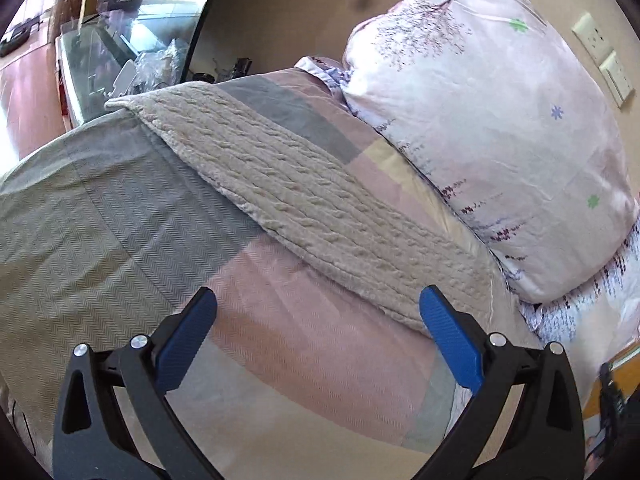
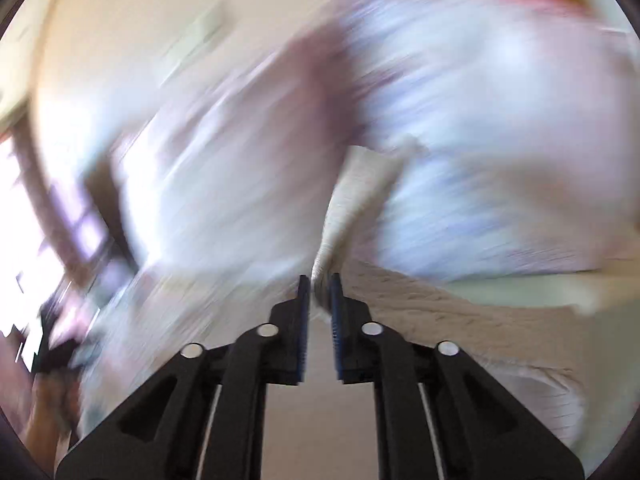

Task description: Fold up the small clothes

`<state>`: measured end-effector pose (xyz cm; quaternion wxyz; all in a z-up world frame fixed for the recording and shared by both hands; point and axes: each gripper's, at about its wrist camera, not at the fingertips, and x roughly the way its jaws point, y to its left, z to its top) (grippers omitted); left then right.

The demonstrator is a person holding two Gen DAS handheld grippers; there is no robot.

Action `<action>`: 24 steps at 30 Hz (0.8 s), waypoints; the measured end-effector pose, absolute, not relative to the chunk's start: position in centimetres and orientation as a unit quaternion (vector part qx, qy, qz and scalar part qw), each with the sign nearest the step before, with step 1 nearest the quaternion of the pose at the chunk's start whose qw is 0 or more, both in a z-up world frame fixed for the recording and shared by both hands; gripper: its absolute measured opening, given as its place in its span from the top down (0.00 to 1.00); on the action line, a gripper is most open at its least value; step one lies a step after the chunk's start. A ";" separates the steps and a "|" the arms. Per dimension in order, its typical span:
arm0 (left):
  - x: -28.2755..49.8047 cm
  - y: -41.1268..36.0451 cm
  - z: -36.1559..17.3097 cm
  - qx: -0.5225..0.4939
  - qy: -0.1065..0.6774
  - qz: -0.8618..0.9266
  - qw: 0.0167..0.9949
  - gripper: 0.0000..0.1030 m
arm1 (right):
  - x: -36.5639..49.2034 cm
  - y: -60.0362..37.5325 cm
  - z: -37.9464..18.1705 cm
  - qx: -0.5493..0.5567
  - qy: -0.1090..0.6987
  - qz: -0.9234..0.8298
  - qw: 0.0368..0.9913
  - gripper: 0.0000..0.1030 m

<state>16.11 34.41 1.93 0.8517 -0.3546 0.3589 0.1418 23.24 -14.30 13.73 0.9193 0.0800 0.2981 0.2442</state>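
Note:
A cream cable-knit garment lies flat in a long strip across the checked bedspread. My left gripper is open and empty, just above the bedspread at the garment's near edge. In the right wrist view my right gripper is shut on an edge of the same cream knit, which rises from between the pads and trails off to the right. That view is heavily blurred by motion.
A large floral pillow leans against the wall behind the garment, with a second one below it. Wall sockets are at the right. A cluttered glass-topped table stands beyond the bed's far left.

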 end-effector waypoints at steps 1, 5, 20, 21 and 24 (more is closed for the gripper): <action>16.0 35.0 1.8 -0.367 0.354 0.142 0.848 0.03 | 23.3 -10.9 12.3 0.058 0.334 0.278 0.899 0.57; 15.8 37.6 1.8 -0.408 0.333 0.158 0.835 0.06 | 21.5 -7.4 10.2 0.022 0.340 0.300 0.891 0.43; 19.0 48.2 0.5 -0.508 0.306 0.230 0.772 0.88 | 18.6 -27.7 9.5 0.130 0.311 0.106 0.936 0.19; 19.5 47.8 0.9 -0.494 0.310 0.230 0.779 0.93 | 18.3 -28.4 9.4 0.135 0.311 0.103 0.935 0.19; 21.6 42.7 5.3 -0.411 0.307 0.194 0.836 0.93 | 17.3 -30.0 9.1 0.141 0.308 0.096 0.936 0.19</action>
